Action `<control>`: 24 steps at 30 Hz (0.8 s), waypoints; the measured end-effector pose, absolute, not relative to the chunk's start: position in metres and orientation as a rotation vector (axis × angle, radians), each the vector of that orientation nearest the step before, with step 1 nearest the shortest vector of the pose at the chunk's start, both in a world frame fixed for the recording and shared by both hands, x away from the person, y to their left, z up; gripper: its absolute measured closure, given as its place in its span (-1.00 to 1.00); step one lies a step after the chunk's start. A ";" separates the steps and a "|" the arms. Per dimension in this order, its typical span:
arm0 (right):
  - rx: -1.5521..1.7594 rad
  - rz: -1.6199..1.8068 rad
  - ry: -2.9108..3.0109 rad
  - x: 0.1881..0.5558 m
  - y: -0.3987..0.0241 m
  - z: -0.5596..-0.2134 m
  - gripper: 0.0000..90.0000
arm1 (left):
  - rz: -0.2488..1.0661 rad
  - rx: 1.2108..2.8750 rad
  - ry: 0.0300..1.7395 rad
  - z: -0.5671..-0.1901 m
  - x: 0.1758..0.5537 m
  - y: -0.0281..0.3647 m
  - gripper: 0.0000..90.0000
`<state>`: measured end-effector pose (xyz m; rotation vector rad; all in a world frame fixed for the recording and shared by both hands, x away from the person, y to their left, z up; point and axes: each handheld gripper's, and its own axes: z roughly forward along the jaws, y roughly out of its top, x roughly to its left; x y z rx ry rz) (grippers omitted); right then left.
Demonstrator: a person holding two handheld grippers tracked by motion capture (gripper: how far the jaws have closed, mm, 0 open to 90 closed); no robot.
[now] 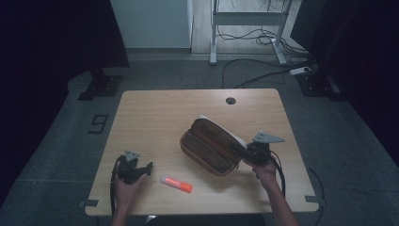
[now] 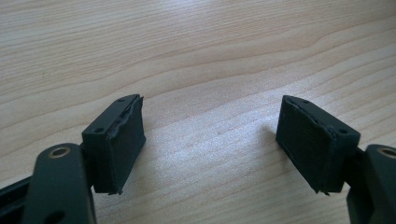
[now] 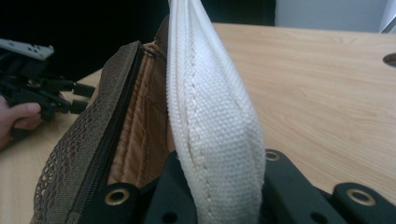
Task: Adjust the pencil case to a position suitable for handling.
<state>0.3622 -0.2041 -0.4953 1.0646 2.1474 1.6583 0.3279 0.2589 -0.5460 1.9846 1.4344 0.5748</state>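
Observation:
A brown zip pouch (image 1: 209, 149) lies open on the wooden table (image 1: 155, 122), right of centre, with a white canvas side (image 1: 226, 129) standing up. My right gripper (image 1: 241, 150) is shut on that white canvas side (image 3: 210, 102), which rises between its jaws in the right gripper view; the brown mesh half (image 3: 88, 144) and tan lining lie to the left. An orange marker (image 1: 176, 183) lies near the front edge. My left gripper (image 1: 147, 169) rests at the front left, jaws open over bare wood (image 2: 210, 140), just left of the marker.
A round cable hole (image 1: 230, 100) sits near the table's far edge. Beyond the table stand a white desk frame (image 1: 214, 33) and cables on the grey floor (image 1: 263, 70). The table's front edge runs close under both hands.

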 end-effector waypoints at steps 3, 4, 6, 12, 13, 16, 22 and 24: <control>1.064 1.635 2.172 0.367 -0.202 -0.501 0.84 | 0.575 1.985 1.434 -0.546 0.328 0.259 -0.48; 1.065 1.620 2.197 0.370 -0.201 -0.505 0.84 | 0.575 1.985 1.434 -0.546 0.328 0.259 -0.48; 1.064 1.613 2.209 0.371 -0.200 -0.507 0.84 | 0.575 1.984 1.434 -0.546 0.328 0.259 -0.48; 1.065 1.560 2.254 0.377 -0.196 -0.517 0.81 | 0.575 1.984 1.434 -0.546 0.328 0.259 -0.48; 1.062 1.552 2.258 0.378 -0.196 -0.518 0.81 | 0.575 1.985 1.434 -0.546 0.328 0.259 -0.48; 1.071 1.567 2.257 0.381 -0.197 -0.520 0.80 | 0.575 1.985 1.434 -0.546 0.328 0.259 -0.48; 1.060 1.540 2.256 0.385 -0.199 -0.523 0.71 | 0.575 1.985 1.435 -0.546 0.328 0.259 -0.48; 1.053 1.520 2.258 0.385 -0.199 -0.523 0.68 | 0.576 1.985 1.434 -0.546 0.328 0.259 -0.48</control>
